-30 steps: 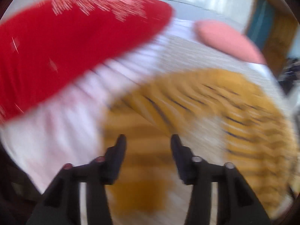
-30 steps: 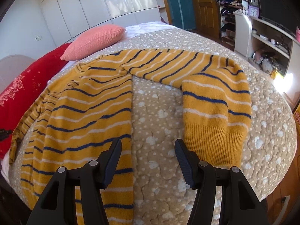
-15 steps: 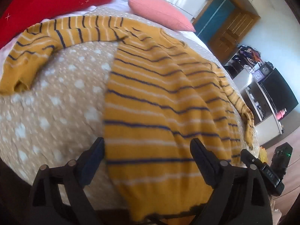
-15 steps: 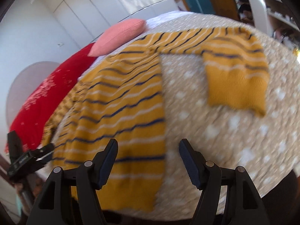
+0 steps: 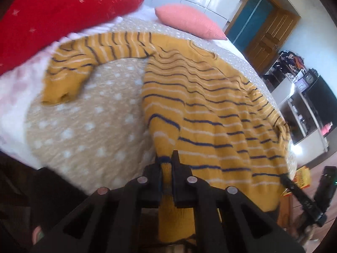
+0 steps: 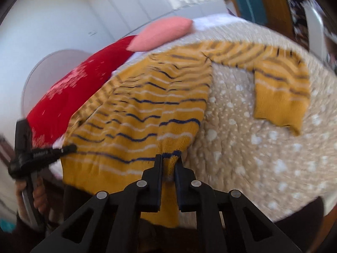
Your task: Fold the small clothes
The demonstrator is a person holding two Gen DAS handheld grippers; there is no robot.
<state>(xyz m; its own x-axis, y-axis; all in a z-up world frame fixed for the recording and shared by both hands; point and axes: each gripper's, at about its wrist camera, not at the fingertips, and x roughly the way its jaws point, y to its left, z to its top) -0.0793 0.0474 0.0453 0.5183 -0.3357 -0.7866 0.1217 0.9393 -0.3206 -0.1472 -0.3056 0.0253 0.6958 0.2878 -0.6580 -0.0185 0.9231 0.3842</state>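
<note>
A mustard sweater with navy and white stripes (image 5: 210,97) lies spread on the bed, sleeves out to both sides; it also shows in the right wrist view (image 6: 151,105). My left gripper (image 5: 167,164) is shut on the sweater's bottom hem at its left corner. My right gripper (image 6: 168,164) is shut on the hem at its right corner. Both pinch a bunched fold of knit at the bed's near edge. The right gripper shows at the lower right of the left wrist view (image 5: 294,191); the left gripper shows at the left of the right wrist view (image 6: 63,149).
A beige dotted bedspread (image 5: 88,126) covers the bed. A red pillow (image 5: 52,16) and a pink pillow (image 5: 187,20) lie at the head. Shelves with clutter (image 5: 305,105) and a wooden door (image 5: 271,35) stand to the right.
Both grippers were open above the sweater's lower edge; now each has shut on a corner of the hem, and the knit bunches between the jaws.
</note>
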